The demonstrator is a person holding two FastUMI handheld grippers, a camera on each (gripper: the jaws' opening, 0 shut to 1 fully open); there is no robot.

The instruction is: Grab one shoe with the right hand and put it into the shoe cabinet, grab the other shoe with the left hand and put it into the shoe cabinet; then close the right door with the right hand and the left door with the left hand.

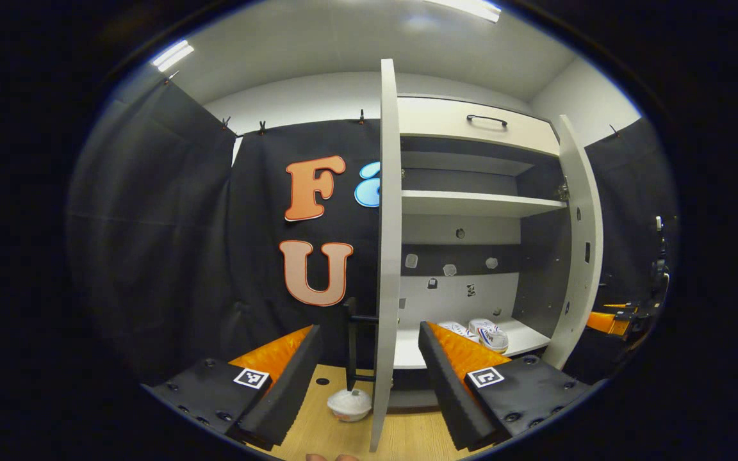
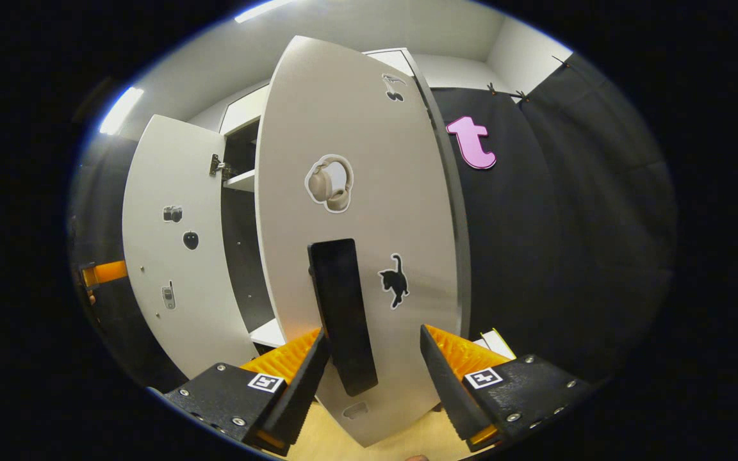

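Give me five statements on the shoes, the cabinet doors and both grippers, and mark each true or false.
1. Both shoes lie on the bottom shelf of the shoe cabinet. True.
2. The left door is closed. False: it stands open, seen edge-on between the left gripper's fingers.
3. The right gripper is open, with the right door's black handle between its fingers. True.
4. The left gripper is shut on a shoe. False: it is open and holds nothing.
5. A white bowl sits on the wooden floor by the left door's lower edge. True.
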